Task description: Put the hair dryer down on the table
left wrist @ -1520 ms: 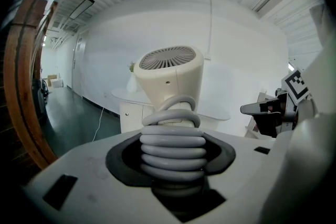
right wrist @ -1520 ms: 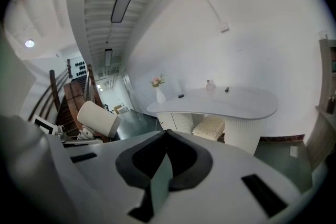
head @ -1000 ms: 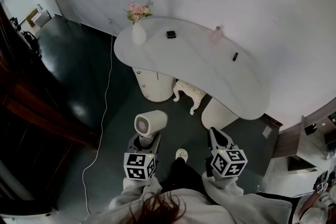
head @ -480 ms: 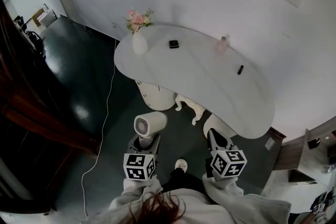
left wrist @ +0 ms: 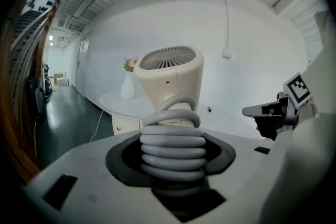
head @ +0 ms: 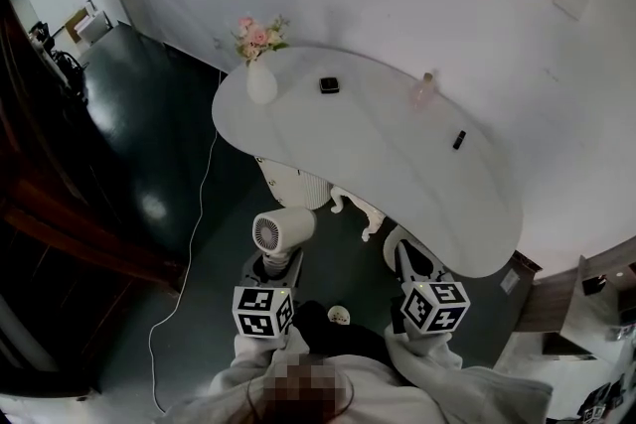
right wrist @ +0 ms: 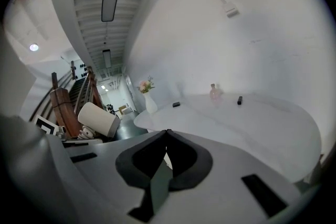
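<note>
The left tongs (left wrist: 173, 157) clamp the hair dryer (left wrist: 170, 78) by its cord-wrapped handle, head upright above them. The right tongs (right wrist: 167, 136) are closed, empty. The counter (head: 368, 154) lies ahead.

A white, curved table (head: 378, 164) stands on the dark floor (head: 149, 144). On it, well apart: a white vase (head: 261, 82) of pink flowers at its left end, a small black box (head: 328, 85), a pinkish bottle (head: 425, 92), a black stick (head: 458, 140)
</note>
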The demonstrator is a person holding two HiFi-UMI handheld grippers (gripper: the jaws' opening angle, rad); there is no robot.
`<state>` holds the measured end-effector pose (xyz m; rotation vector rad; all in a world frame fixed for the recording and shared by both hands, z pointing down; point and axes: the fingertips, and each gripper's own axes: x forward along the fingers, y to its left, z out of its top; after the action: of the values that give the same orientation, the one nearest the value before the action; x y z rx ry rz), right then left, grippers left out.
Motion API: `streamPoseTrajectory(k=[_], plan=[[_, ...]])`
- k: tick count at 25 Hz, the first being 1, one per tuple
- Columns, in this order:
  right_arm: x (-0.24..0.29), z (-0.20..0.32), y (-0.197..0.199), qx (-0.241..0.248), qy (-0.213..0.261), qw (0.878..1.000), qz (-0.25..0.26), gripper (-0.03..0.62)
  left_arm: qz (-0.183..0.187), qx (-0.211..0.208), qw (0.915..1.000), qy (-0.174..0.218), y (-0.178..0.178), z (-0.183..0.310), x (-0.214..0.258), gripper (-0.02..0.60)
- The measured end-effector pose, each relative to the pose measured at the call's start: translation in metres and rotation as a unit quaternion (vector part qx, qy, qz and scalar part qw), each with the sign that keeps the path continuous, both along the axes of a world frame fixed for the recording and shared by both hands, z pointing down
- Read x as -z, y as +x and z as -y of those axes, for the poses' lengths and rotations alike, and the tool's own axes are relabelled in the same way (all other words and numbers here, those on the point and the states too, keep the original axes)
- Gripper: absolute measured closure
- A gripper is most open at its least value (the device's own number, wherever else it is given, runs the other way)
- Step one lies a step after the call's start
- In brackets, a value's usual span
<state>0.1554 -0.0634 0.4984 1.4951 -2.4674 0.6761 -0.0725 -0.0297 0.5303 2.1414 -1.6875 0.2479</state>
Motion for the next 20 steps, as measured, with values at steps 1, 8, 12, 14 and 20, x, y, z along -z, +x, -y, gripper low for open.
streamPoseTrajectory(k=[1, 8, 12, 14, 20], plan=[[-0.001, 0.0, 0.0, 0.001, -0.001, 1.0, 0.001, 0.545, 0.001, 0.002, 1.0, -0.002, 0.0, -0.001, -0.001, 0.362], [-0.006, -0.002, -0.003, 0.008, -0.011, 1.0, 0.004, 0.545, 0.007, 0.012, 0.9998, -0.011, -0.006, -0.005, -0.004, 0.362], [-0.013, -0.001, -0.004, 0.007, -0.017, 1.0, 0.007, 0.545, 0.012, 0.015, 0.9997, -0.016, -0.01, -0.005, -0.008, 0.362], [-0.014, 0.004, -0.005, 0.008, -0.018, 1.0, 0.008, 0.545, 0.015, 0.018, 0.9995, -0.02, -0.012, -0.002, -0.011, 0.362], [-0.009, 0.026, -0.01, 0.012, -0.012, 1.0, 0.007, 0.545, 0.018, 0.022, 0.9995, -0.016, -0.018, 0.02, -0.007, 0.362]])
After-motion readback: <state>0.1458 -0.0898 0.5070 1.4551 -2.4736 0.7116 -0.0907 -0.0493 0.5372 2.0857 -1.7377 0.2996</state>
